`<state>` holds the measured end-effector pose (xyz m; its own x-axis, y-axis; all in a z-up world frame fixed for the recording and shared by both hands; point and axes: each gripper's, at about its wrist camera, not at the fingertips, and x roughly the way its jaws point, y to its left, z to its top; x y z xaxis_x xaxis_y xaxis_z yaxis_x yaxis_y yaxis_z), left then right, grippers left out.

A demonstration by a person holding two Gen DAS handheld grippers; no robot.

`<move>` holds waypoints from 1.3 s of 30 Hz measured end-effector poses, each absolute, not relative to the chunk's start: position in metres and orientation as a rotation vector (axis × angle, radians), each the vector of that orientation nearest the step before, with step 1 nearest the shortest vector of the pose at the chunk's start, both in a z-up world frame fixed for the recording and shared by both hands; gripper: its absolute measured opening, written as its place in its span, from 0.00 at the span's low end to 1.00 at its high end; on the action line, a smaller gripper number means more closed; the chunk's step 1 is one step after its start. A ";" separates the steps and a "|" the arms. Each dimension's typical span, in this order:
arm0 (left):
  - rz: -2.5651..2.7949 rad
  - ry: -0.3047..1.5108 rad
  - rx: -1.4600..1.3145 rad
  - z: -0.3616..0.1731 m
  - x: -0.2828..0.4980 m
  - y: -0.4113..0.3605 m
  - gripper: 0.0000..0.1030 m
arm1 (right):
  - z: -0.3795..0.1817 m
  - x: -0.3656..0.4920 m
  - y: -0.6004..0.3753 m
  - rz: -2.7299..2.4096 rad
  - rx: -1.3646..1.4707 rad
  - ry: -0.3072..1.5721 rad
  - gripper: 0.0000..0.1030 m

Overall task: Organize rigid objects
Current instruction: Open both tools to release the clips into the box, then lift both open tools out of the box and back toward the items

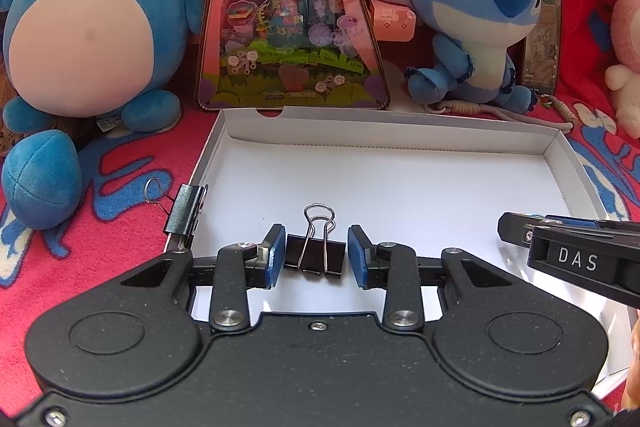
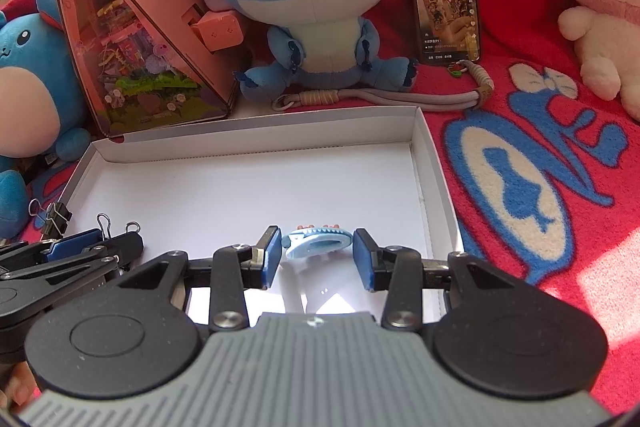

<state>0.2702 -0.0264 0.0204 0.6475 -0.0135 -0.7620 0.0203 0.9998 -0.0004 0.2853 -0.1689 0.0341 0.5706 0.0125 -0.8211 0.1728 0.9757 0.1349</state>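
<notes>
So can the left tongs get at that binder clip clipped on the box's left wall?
Probably yes. The left tongs stand open around another binder clip in the white box; the clip on the wall sits nearby with nothing between.

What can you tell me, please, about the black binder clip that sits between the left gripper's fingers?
The black metal binder clip has two silver wire handles, both folded up and leaning away from the camera. It rests on the floor of the shallow white cardboard box, near its front left part. It sits between the blue-padded fingers of the left gripper, with narrow gaps on both sides, so it is not clamped.
</notes>
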 end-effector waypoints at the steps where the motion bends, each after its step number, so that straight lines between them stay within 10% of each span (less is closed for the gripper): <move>1: -0.019 0.863 0.001 0.021 0.270 -0.026 0.37 | 0.035 0.285 -0.169 -0.094 0.210 0.957 0.47; 17: -0.046 0.782 0.054 0.042 0.237 -0.025 0.73 | 0.056 0.261 -0.167 -0.051 0.178 0.883 0.73; 39: -0.152 0.669 0.074 0.065 0.156 -0.022 0.82 | 0.077 0.192 -0.176 0.007 0.128 0.765 0.94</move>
<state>0.1556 -0.0224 0.0654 0.7739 -0.1166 -0.6224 0.1644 0.9862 0.0196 0.1919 -0.1765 0.0766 0.7218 0.0525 -0.6901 0.0407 0.9922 0.1181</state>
